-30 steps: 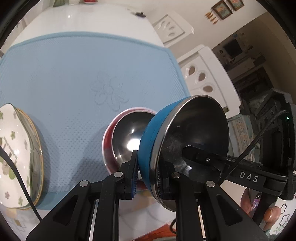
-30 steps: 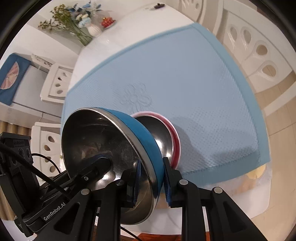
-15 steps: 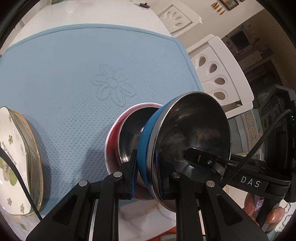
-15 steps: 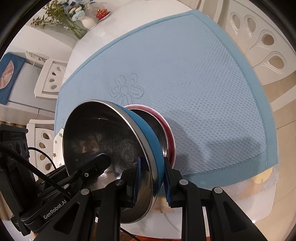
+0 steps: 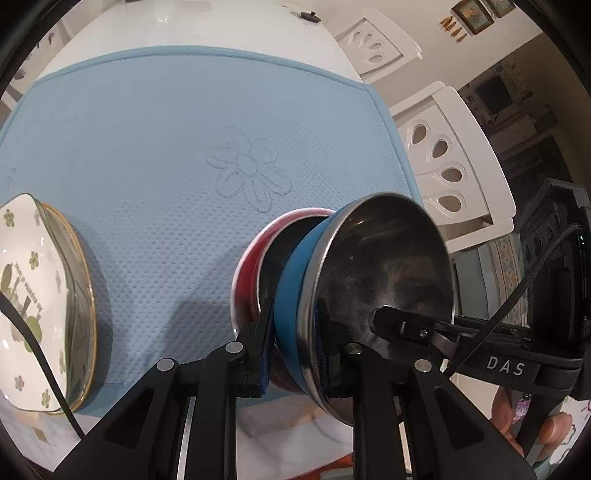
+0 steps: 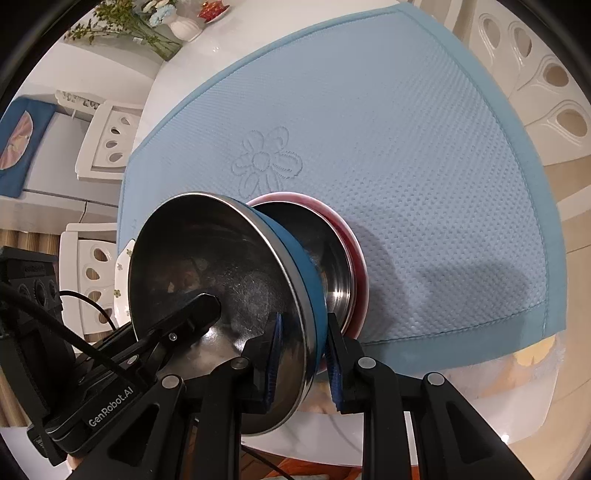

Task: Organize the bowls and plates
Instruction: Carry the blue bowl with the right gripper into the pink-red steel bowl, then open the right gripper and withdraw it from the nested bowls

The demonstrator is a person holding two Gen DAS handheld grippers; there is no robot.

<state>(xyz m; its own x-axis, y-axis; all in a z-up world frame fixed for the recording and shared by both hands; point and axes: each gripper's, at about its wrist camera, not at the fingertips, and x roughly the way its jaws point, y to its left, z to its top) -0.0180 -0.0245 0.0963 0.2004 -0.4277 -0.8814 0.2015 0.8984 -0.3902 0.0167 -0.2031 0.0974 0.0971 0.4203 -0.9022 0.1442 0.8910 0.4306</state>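
Note:
A blue steel-lined bowl [image 5: 384, 280] [image 6: 221, 280] is held by its rim from both sides. My left gripper [image 5: 295, 343] is shut on its rim, and my right gripper [image 6: 301, 354] is shut on the opposite rim. The bowl hangs tilted, its base partly inside a red steel-lined bowl [image 5: 247, 266] [image 6: 351, 254] that sits on the blue mat [image 5: 166, 147] [image 6: 406, 147] near its front edge. A floral white plate [image 5: 26, 288] on a gold-rimmed glass plate lies at the mat's left front; a sliver of it shows in the right wrist view [image 6: 123, 288].
The mat covers a white table [image 5: 184, 26]. White chairs [image 5: 454, 158] [image 6: 546, 81] stand at the right, others [image 6: 107, 144] at the left. A vase of flowers [image 6: 184, 26] and a small red dish stand at the far end.
Both grippers have lowered the blue bowl toward the red bowl; it now overlaps the red bowl's opening. The grips have not changed.

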